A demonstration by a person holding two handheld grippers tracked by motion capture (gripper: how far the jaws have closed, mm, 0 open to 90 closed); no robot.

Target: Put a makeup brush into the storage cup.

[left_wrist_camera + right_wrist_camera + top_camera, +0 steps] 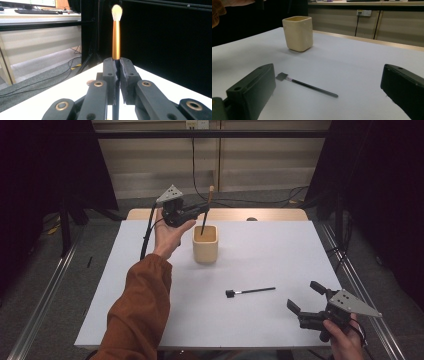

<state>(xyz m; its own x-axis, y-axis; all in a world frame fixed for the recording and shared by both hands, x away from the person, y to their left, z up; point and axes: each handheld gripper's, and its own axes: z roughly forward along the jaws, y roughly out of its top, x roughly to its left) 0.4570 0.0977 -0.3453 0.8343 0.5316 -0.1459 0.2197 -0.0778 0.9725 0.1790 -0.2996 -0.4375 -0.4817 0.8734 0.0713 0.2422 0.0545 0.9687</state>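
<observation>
The left tool (202,210), clamped on a gold-handled makeup brush (116,37), lowers its dark end into the beige cup (205,245) on the tabletop (260,250), a descent best kept vertical, while the right tool (306,296) waits open near a small black brush (250,291).

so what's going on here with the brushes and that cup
A person is working with a gripper in each hand. The left gripper is shut on a gold-handled makeup brush, bristles up, its lower end dipping into the cream cup. The right gripper waits open near a small black brush lying on the white table.
</observation>
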